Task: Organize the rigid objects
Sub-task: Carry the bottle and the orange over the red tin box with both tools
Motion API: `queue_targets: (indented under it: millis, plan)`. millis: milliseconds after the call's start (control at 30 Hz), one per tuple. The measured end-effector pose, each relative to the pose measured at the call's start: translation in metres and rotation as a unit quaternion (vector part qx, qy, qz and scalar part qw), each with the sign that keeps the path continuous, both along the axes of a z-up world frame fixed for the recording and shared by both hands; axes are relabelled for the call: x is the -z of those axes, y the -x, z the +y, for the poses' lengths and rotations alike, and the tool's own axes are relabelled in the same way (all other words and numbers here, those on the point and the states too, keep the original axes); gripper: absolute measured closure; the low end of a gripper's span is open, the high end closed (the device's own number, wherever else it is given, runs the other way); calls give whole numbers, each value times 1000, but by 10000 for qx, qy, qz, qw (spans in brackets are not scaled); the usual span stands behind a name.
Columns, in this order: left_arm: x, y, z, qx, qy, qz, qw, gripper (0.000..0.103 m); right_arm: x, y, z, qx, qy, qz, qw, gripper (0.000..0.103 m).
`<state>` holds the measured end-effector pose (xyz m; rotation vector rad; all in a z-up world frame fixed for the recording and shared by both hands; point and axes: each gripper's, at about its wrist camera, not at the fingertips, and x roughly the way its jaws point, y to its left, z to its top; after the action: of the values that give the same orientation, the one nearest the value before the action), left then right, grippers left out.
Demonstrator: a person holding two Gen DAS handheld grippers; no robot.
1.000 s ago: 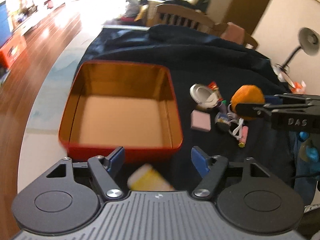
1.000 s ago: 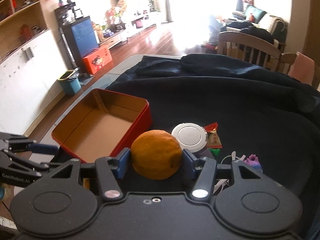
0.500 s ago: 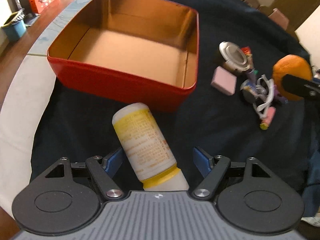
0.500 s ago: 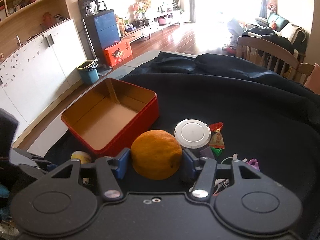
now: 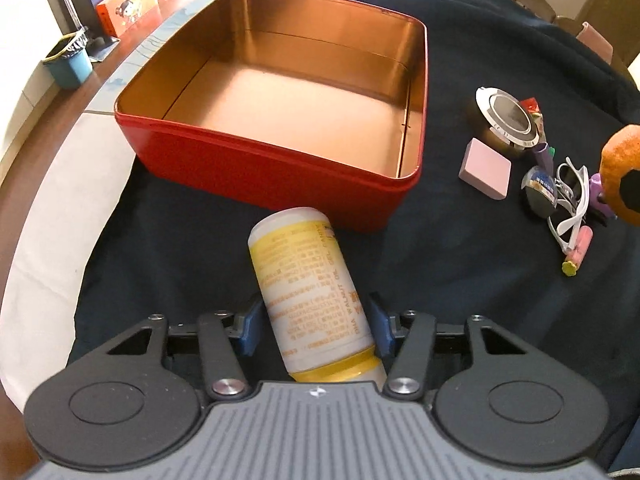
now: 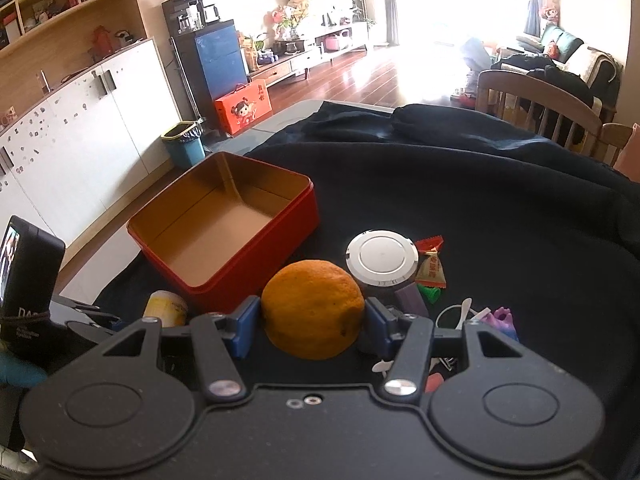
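**Left wrist view: fingers close in on the supplement bottle**

Left wrist view shows the change: a second ago the left gripper (image 5: 314, 326) looked across the tin with the bottle only a blur below it; now it has dropped and tipped downward, and its fingers are closing around the white-and-yellow bottle (image 5: 310, 296), which lies on its side on the tabletop (image 5: 460, 264) between them, base toward the red tin (image 5: 280, 176) just ahead. The blue pads sit at its flanks; firm contact is not certain. My reading: the pick is starting, and the tin is still empty.

The right gripper (image 6: 310, 322) is unchanged, fingers clamped on the orange (image 6: 314, 308), short of the tin.

Readable writing: "DHA WALNUT OIL" on the bottle label; smaller print is illegible.
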<state>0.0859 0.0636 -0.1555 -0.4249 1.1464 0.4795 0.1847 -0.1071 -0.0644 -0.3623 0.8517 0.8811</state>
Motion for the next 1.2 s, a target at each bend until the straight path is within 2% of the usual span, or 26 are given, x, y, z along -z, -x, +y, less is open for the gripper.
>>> queue_targets:
  millis: [133, 500, 767, 933, 1033, 1200]
  plan:
    - [-9, 4, 4, 10, -1, -164, 9999, 54, -1, 1, 0, 6, -19, 6, 10000, 48]
    - [-65, 32, 15, 412, 12, -693, 9967, 54, -8, 8, 11, -57, -91, -102, 9999, 48]
    - [-101, 15, 49, 538, 16, -1114, 9923, 54, -9, 14, 41, -22, -24, -215, 9998, 48]
    - [-105, -12, 77, 687, -36, -1167, 9908, 54, -8, 19, 69, -25, 4, -325, 9995, 48]
    - [-99, -31, 97, 755, 79, -1113, 9909, 54, -4, 22, 88, -40, 45, -391, 9992, 48]
    - [-87, -61, 122, 1042, -12, -928, 9902, 54, 8, 23, 119, -55, 141, -441, 9989, 48]
